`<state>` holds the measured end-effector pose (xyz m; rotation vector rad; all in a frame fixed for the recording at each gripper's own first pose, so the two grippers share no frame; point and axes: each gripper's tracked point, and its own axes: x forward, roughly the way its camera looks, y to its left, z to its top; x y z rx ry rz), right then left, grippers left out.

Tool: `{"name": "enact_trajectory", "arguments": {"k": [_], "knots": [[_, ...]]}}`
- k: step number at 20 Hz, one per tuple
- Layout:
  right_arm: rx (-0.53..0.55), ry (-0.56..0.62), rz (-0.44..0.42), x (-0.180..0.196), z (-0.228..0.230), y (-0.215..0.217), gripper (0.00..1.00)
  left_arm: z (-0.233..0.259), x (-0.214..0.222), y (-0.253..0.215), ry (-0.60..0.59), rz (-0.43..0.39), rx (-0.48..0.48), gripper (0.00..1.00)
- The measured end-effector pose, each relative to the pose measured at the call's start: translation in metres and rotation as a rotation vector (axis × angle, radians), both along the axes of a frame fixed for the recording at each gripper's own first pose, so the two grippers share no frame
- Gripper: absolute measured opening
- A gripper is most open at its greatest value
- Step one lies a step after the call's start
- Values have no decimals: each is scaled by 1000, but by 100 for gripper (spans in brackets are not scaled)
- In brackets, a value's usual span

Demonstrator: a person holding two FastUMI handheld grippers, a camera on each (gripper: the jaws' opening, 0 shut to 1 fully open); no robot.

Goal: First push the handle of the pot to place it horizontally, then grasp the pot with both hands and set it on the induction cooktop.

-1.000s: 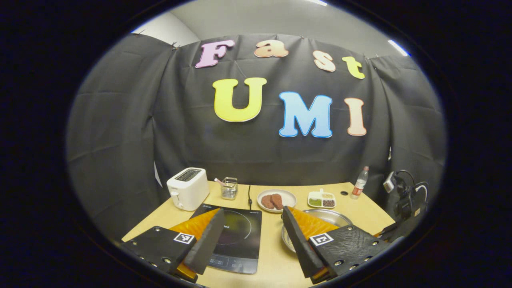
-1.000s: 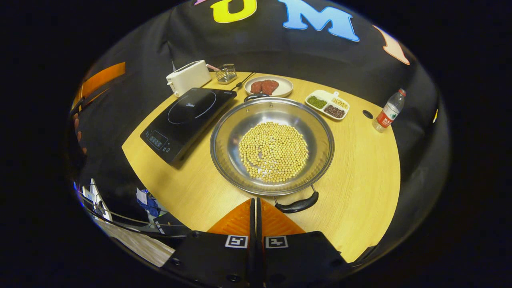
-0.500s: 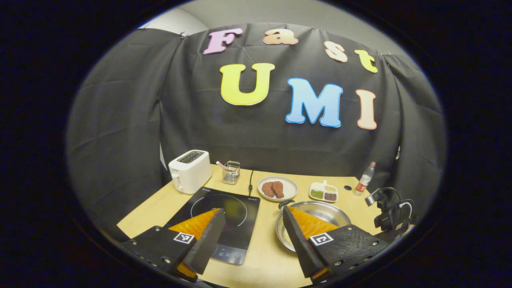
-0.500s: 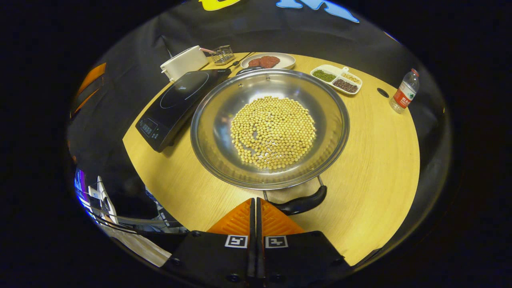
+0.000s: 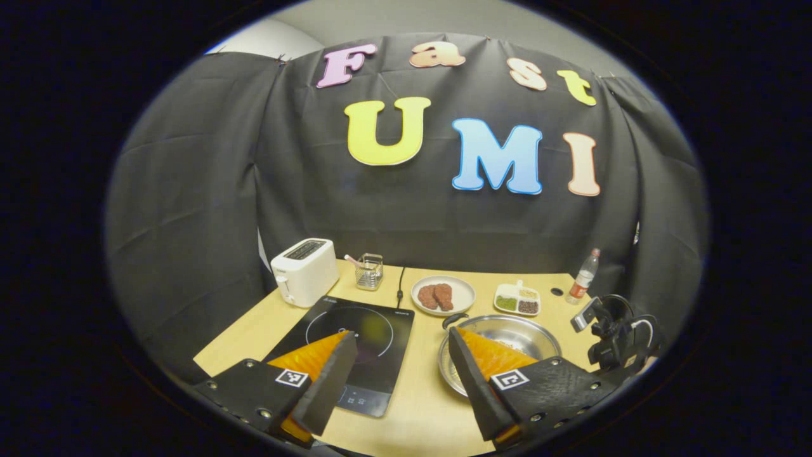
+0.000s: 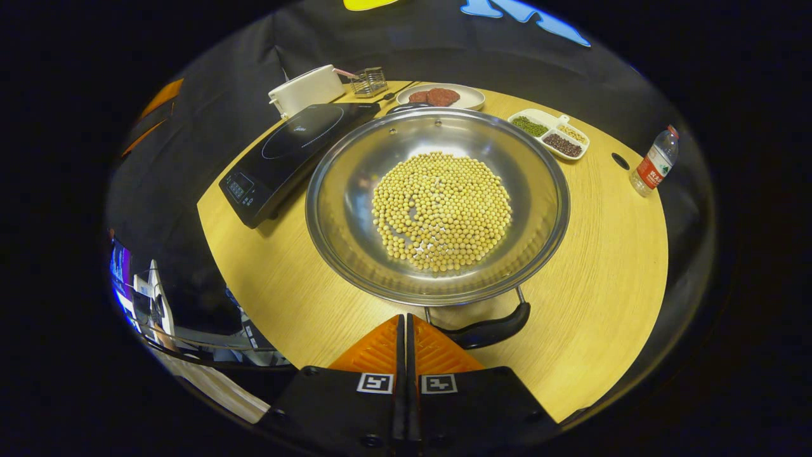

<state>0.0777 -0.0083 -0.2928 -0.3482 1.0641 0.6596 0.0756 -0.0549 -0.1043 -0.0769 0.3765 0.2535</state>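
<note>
Low centre of right gripper view: right tongs (image 6: 406, 333) closed on nothing, tips now just beside pot's near handle (image 6: 491, 330), closer than a second ago; contact unclear. Pot (image 6: 438, 203) with soybeans larger in frame, on table (image 6: 609, 254), right of induction cooktop (image 6: 295, 155). Handles run near-to-far; push looks imminent, not started. Lower part of left gripper view: left tongs (image 5: 399, 368) wide open, empty, raised above table; cooktop has slid slightly up frame.
</note>
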Motion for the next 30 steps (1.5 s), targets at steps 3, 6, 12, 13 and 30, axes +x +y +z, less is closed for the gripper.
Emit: {"name": "enact_trajectory", "arguments": {"k": [3,6,12,13,30], "knots": [[-15,-14,-9,10,0,-13,2,7,6,-7,-19,6,-11,88],[-20,-18,-21,21,1,-27,2,4,10,-13,-9,11,6,88],[-53,-54,-30,58,2,-56,2,-7,12,-33,29,26,49,88],[-51,-54,-30,62,3,-60,2,-9,13,-35,33,30,49,88],[-3,-75,-240,117,3,-100,0,-38,27,-66,59,48,14,88]]}}
